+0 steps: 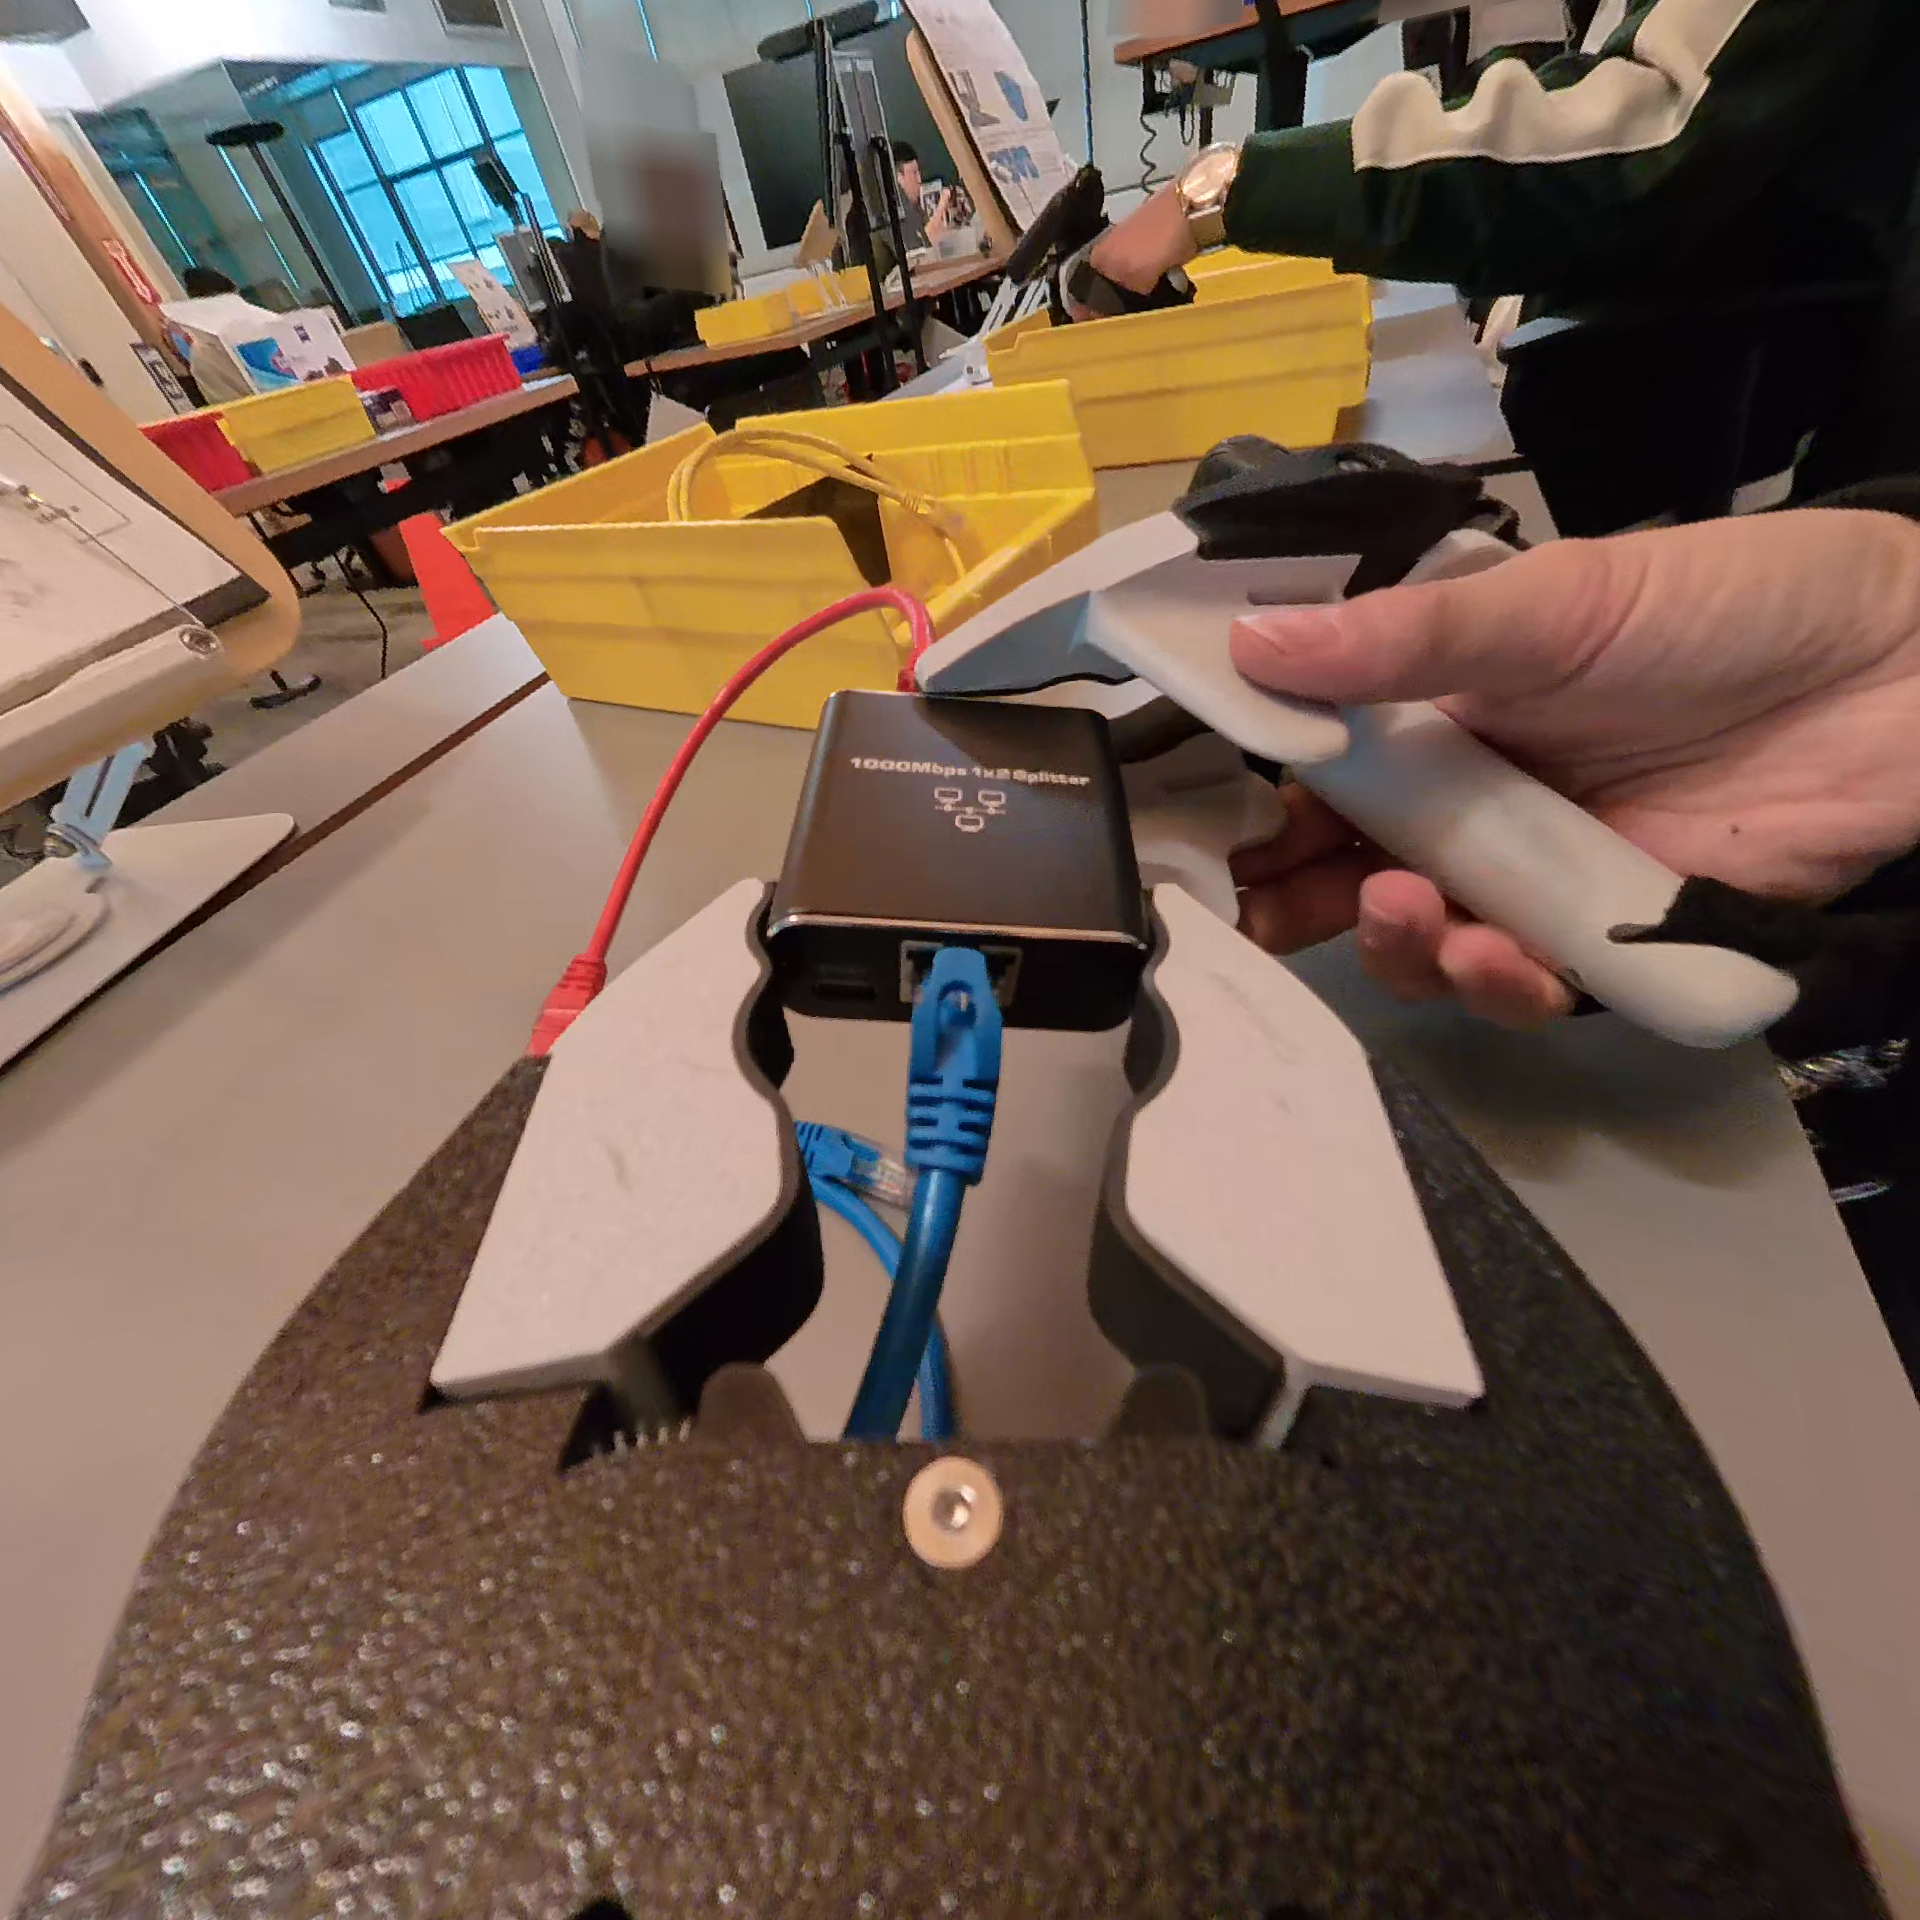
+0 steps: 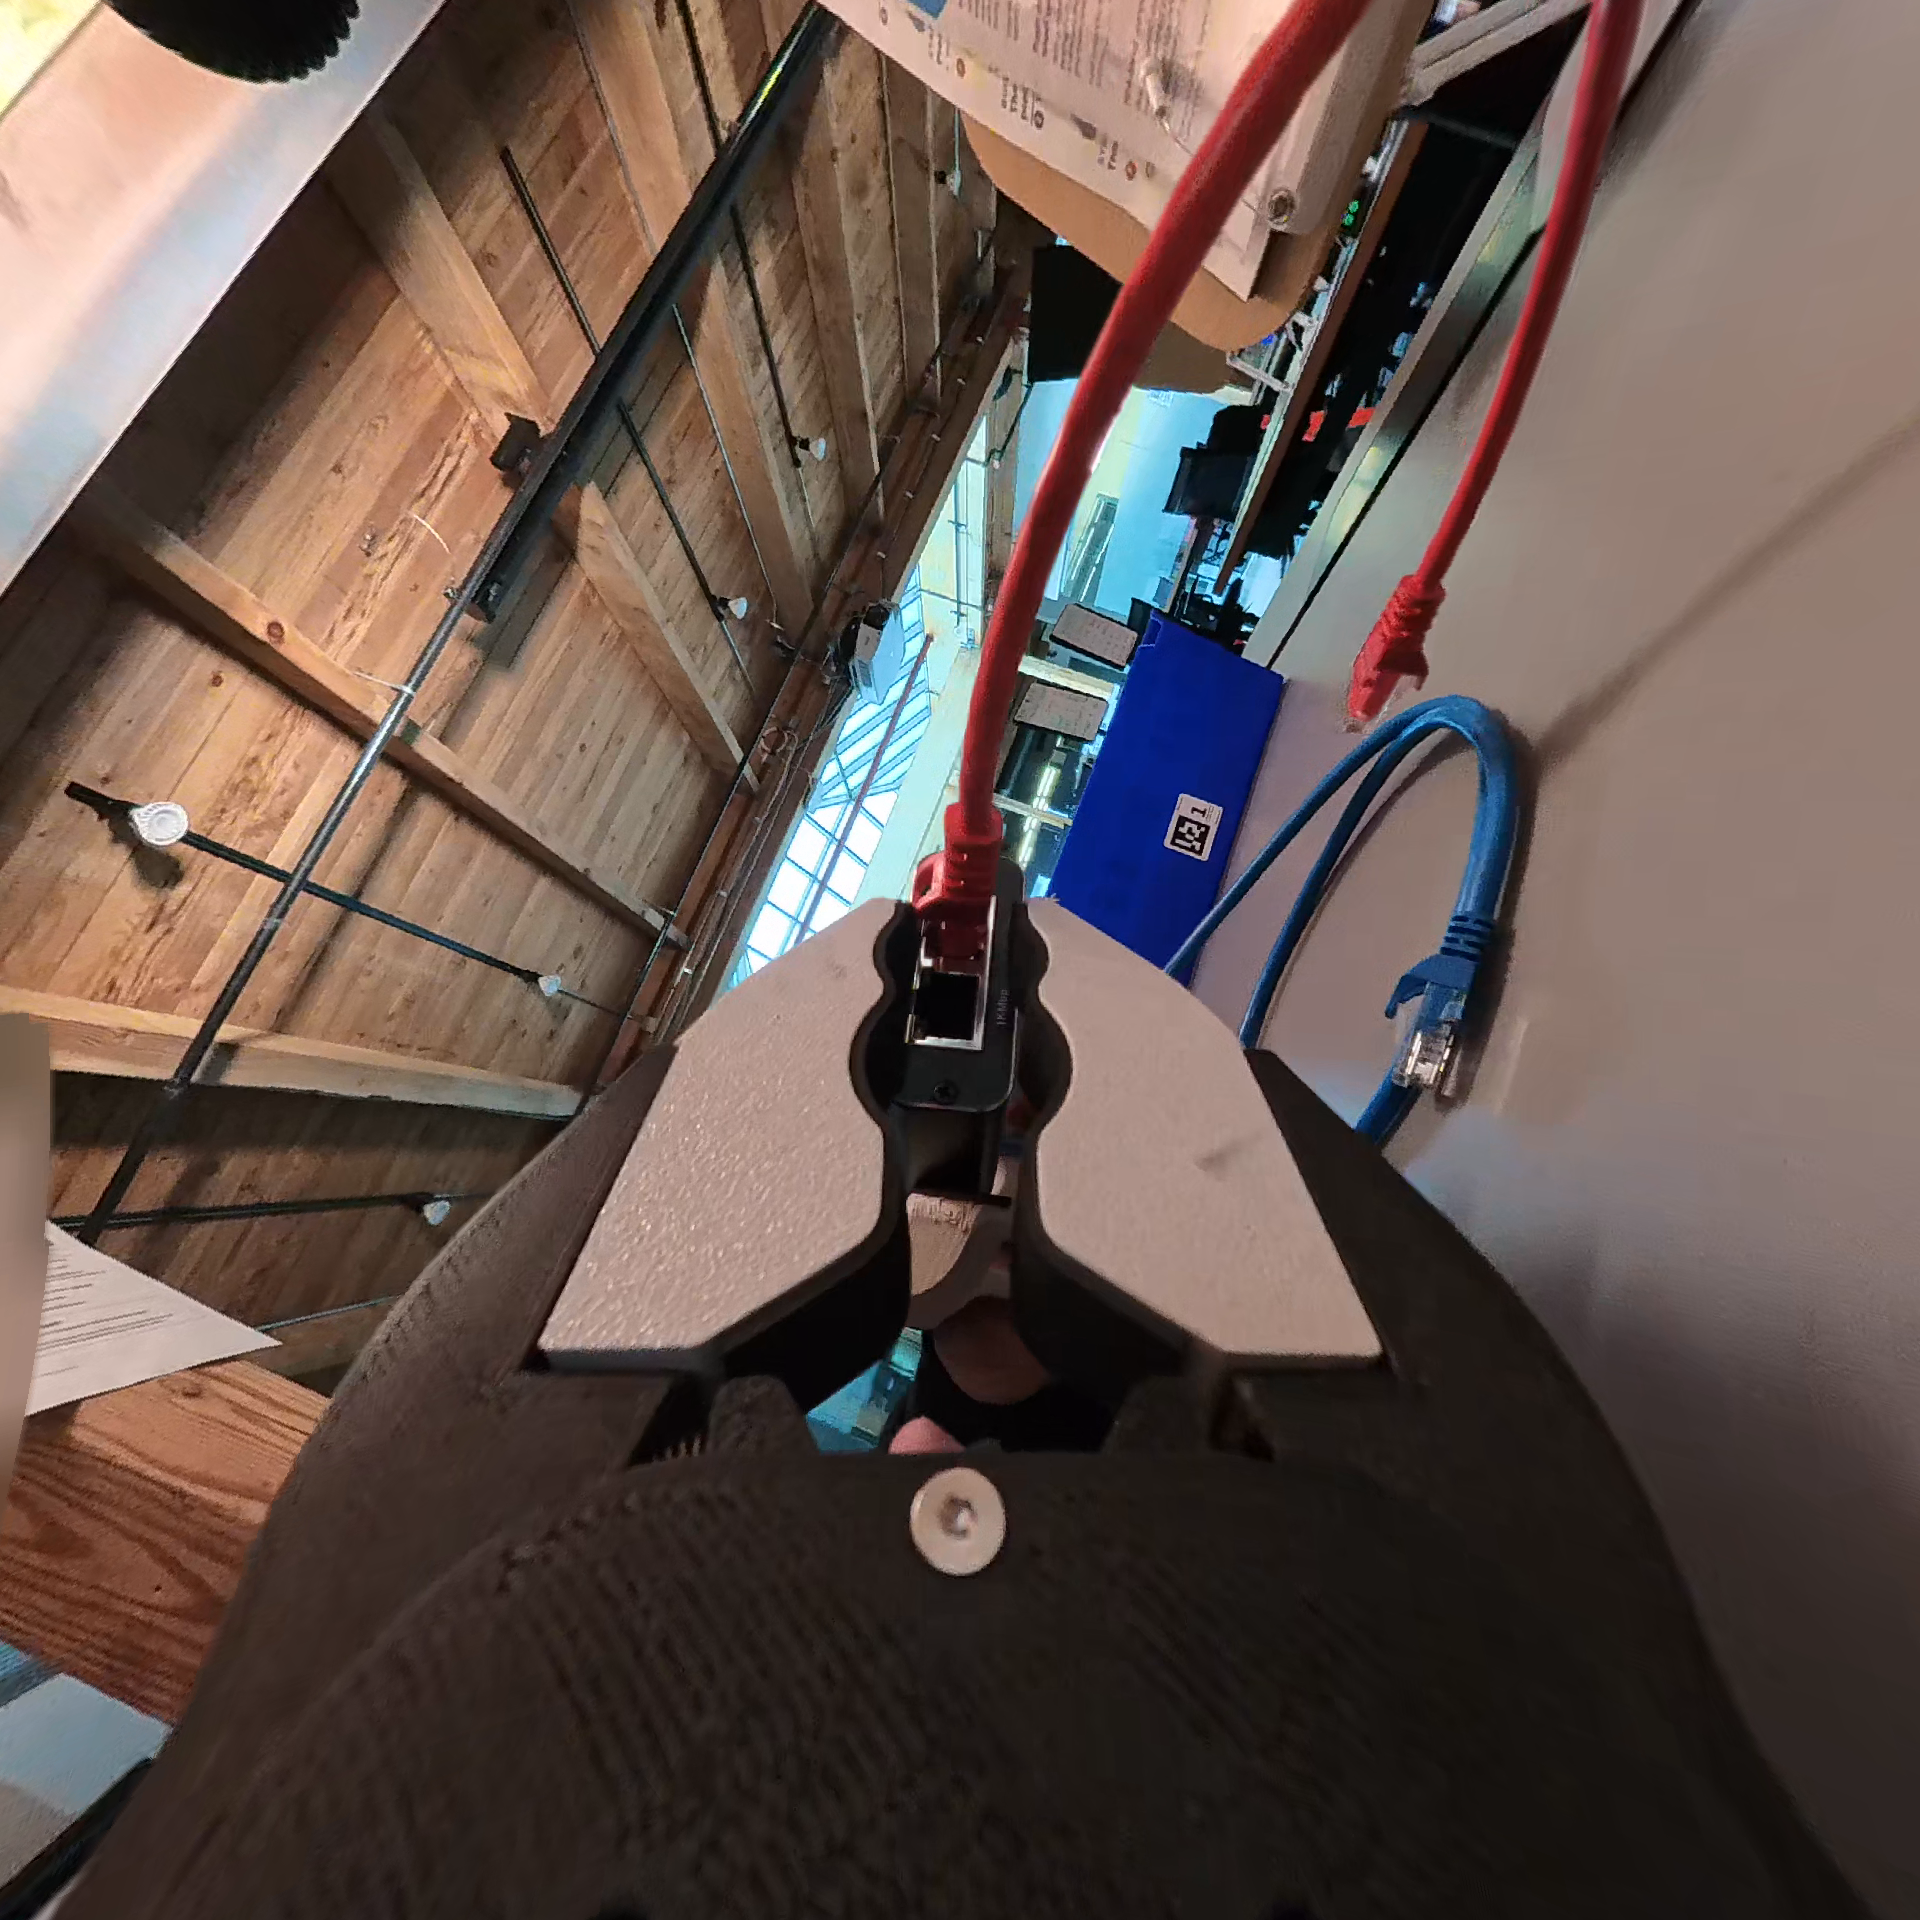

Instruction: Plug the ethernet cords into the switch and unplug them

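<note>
While the left gripper clamps its two grey fingers against the side walls of the small black metal switch box, the blue ethernet cord sits plugged into a port on the box's near face, right between the jaws. Its cable runs back through the gap toward the camera. Just beneath it, low between the fingers, lies the cord's other blue plug, loose on the grey tabletop.

On the box's far end, the right gripper grips the same switch across its thickness, jaws drawn narrow around it; in the left wrist view it appears as a grey finger resting on the box's far top edge, held by a hand. A red ethernet cord is seated in one far-face port at the tips of these jaws, with an empty port beside it. That cord arcs away to the left of the left jaws, and its free red plug lies on the table beside the left finger.

Beyond the jaws stands a yellow plastic bin holding a yellow cord. Farther right, another person's sleeved arm reaches over more yellow bins. A blue box stands on the table off to the side of the right jaws.
</note>
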Tool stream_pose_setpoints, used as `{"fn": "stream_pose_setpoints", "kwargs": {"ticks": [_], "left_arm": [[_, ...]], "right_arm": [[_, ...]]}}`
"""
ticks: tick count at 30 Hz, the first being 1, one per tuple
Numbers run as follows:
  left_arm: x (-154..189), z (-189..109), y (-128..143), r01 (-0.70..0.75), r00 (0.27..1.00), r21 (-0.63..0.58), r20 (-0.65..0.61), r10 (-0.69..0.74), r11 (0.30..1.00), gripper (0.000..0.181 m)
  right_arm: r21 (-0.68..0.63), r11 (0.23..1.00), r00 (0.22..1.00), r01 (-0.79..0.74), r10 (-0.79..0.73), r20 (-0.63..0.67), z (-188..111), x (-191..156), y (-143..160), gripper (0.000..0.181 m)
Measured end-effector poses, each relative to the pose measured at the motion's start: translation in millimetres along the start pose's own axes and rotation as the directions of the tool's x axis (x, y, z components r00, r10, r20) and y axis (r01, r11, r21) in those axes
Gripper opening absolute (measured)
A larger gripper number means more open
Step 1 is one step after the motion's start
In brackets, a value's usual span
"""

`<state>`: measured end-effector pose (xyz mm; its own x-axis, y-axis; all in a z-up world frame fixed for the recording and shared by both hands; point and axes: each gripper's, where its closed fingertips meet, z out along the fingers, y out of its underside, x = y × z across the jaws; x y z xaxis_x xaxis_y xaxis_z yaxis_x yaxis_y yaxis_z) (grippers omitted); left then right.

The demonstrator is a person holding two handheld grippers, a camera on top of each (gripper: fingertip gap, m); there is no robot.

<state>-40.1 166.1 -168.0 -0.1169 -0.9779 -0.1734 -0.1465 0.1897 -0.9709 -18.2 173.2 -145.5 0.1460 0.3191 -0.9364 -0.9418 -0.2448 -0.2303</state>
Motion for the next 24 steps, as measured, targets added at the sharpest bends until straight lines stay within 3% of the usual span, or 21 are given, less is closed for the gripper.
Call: {"fn": "stream_pose_setpoints", "kwargs": {"ticks": [5,12,24], "left_arm": [[0,0,-2,0.0,1.0,-0.023,0.009,0.0,1.0,0.062],[-1,3,-2,-0.026,0.999,-0.029,0.044,0.027,0.999,0.062],[-6,6,-14,-0.09,0.986,0.072,0.147,0.079,0.993,0.062]], "right_arm": [[0.016,1.0,0.999,-0.016,0.015,0.04,0,-3,-2,0.012],[-0.013,0.985,0.982,0.17,-0.168,0.083,0,-5,-3,0.011],[-0.024,0.922,0.918,0.385,-0.381,0.111,7,-20,-8,0.012]]}}
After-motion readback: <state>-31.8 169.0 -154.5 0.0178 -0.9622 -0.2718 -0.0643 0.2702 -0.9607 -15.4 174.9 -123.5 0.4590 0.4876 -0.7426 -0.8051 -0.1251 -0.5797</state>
